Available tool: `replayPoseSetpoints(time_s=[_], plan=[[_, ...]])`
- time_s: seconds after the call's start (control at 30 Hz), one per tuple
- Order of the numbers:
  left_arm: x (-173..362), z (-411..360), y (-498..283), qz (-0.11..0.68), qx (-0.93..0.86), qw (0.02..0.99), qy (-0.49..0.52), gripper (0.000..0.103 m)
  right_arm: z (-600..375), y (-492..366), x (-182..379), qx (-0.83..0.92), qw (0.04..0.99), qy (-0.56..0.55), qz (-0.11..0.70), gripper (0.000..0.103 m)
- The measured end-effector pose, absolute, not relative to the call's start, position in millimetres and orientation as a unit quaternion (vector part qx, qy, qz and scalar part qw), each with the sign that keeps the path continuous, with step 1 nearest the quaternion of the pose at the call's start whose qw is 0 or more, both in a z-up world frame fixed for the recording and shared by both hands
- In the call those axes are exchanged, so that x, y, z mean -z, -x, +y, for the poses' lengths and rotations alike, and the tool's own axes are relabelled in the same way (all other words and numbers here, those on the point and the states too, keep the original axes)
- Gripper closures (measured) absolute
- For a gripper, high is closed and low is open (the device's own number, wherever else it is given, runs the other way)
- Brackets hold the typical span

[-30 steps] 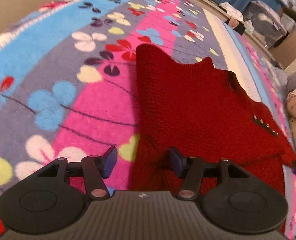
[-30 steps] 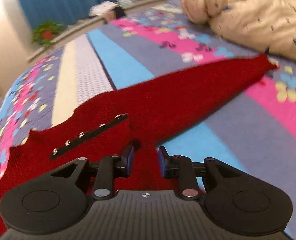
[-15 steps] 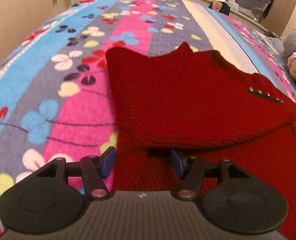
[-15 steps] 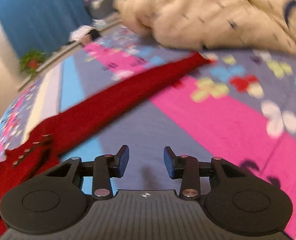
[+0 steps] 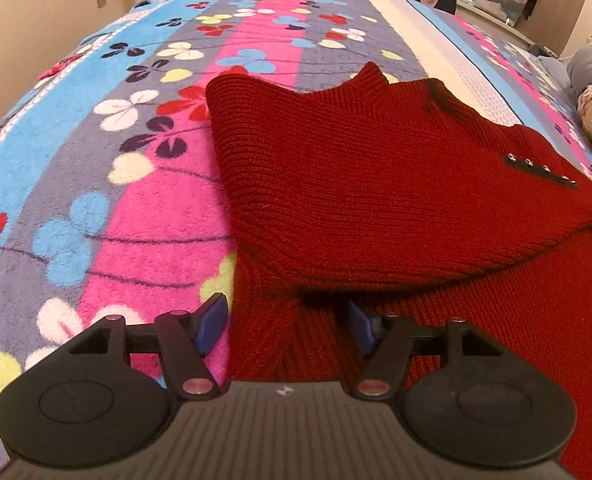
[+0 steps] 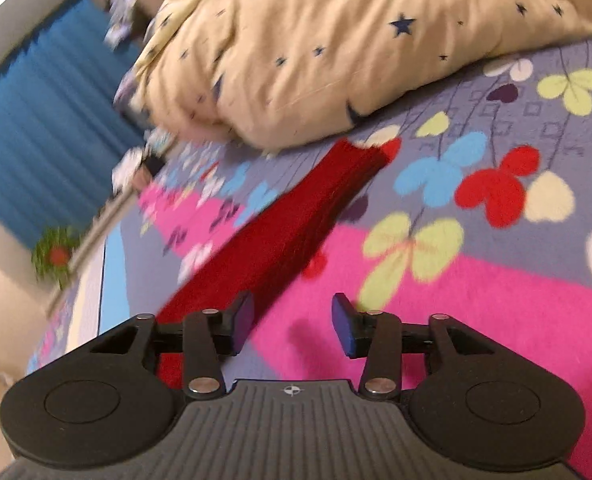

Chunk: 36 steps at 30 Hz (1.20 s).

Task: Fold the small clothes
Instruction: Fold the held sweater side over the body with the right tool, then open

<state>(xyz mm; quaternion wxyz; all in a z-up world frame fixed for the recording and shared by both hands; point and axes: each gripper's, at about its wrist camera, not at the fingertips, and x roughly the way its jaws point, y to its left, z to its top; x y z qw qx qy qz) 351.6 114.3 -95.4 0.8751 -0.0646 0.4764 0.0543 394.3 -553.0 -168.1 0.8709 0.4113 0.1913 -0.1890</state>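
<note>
Right gripper (image 6: pixel 292 322) swung off the red sweater (image 5: pixel 375 184) toward its sleeve (image 6: pixel 296 220); both grippers gaping, empty; grab the cuff squarely, left gripper (image 5: pixel 286 320) idle.

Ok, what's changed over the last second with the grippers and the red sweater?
The right gripper let go of the red sweater, opened and swung toward its stretched-out sleeve. The left gripper stays open at the folded edge; the fold hasn't shifted.
</note>
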Motion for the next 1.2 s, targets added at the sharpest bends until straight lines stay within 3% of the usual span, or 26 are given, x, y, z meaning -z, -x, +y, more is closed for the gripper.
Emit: replayPoseSetpoints(time_s=[0.17,0.4,0.5,0.63,1.2], plan=[[97.7,110.4,-351.2,0.470,-0.055,0.879,0.056,0.031,-578.1,-419.2,182.2,0.201,0.850,-0.463,0.153,0.054],[98.9,109.4,-349.7,0.465,-0.054,0.882,0.050,0.030,-576.8,-443.5,185.0,0.203,0.865,-0.431,0.160,0.056],[99.1,108.7,-349.2,0.464,-0.054,0.883,0.047,0.030,-578.4,-448.0,184.8,0.204,0.863,-0.432,0.165,0.075],[98.8,108.8,-348.5,0.463,-0.054,0.883,0.048,0.030,-579.3,-445.5,187.3,0.203,0.859,-0.439,0.164,0.087],[97.9,112.3,-350.6,0.469,-0.054,0.879,0.058,0.030,-549.6,-449.2,142.6,0.221,0.898,-0.352,0.149,0.091]])
